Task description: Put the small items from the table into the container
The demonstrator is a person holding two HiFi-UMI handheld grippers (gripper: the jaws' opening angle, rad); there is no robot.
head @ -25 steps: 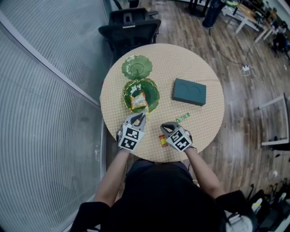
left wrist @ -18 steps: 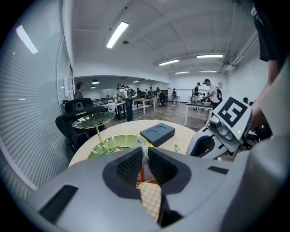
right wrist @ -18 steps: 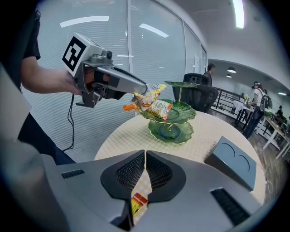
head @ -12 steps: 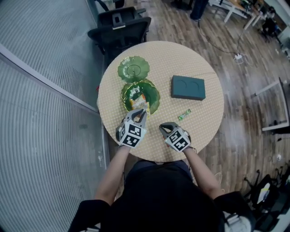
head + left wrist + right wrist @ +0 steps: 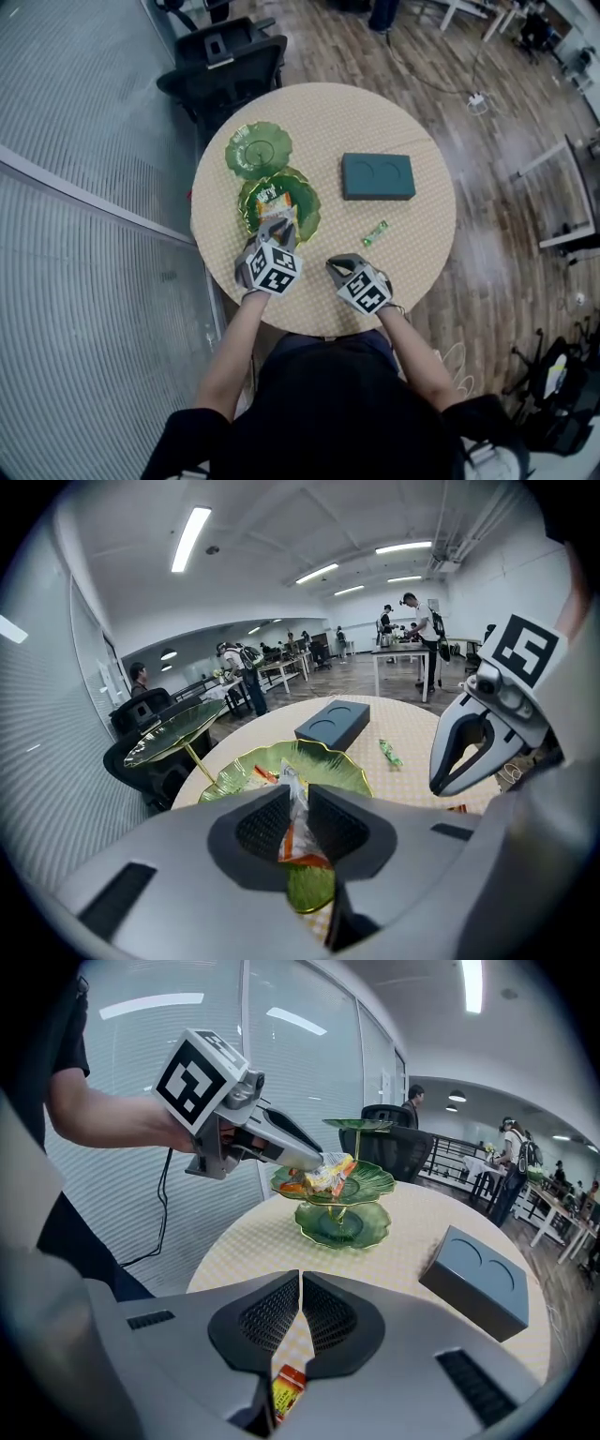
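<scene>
My left gripper (image 5: 279, 229) (image 5: 298, 803) reaches over the near rim of the green leaf-shaped tiered dish (image 5: 309, 208) (image 5: 347, 771). An orange-and-white snack packet (image 5: 294, 825) (image 5: 328, 1172) stands between its jaws, which are opening. More packets (image 5: 271, 201) lie in that tier. My right gripper (image 5: 336, 266) (image 5: 300, 1288) hovers low at the table's near edge, shut with nothing between its jaws. A red-and-yellow packet (image 5: 288, 1387) lies on the table right under it. To its right, a small green packet (image 5: 376, 232) (image 5: 389, 752) lies on the table.
A dark teal box (image 5: 378, 175) (image 5: 473, 1283) with two round dents sits right of the dish. The stand's other green plate (image 5: 258, 150) is farther back. The round beige table (image 5: 412, 272) ends just behind both grippers. A black chair (image 5: 225, 66) stands at its far side.
The left gripper has moved forward over the dish's rim with the snack packet. The right gripper has stayed put; the red packet now lies hidden under it in the head view.
</scene>
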